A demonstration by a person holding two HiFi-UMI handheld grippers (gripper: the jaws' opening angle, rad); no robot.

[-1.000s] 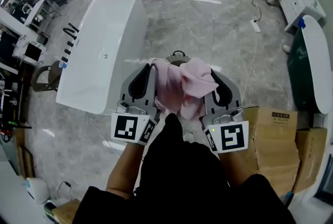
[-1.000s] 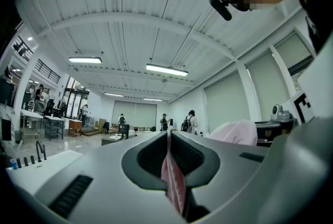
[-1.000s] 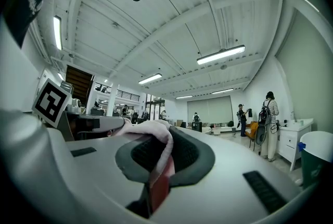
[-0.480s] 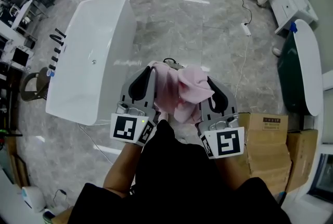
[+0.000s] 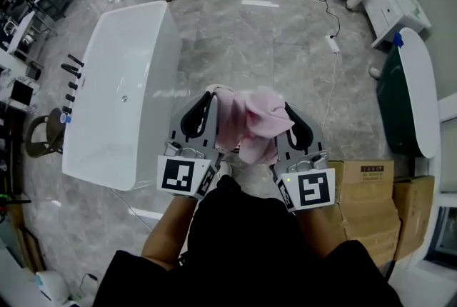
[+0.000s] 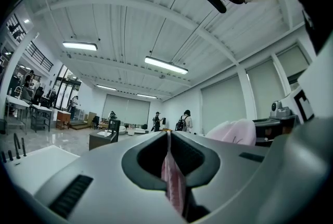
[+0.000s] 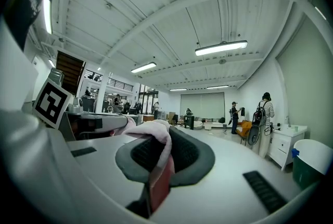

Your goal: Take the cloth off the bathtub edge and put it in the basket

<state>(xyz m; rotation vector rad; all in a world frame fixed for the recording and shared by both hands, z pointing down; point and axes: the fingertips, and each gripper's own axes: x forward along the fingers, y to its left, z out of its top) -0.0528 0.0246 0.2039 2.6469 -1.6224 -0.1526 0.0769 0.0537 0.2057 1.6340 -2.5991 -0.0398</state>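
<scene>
Marble floor, white bathtub (image 5: 118, 95) at left: pink cloth (image 5: 253, 120), off the tub edge, mid-frame, pinched by left tool (image 6: 167, 137) and right tool (image 7: 164, 134); basket unseen, drop-off remains

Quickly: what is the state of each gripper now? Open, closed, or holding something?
Left gripper: closed, holding the pink cloth.
Right gripper: closed, holding the same pink cloth.

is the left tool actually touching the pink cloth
Touching. The left gripper view shows the pink cloth pinched between the closed jaws of the left tool, with a fold of it running down the slot between them.
</scene>
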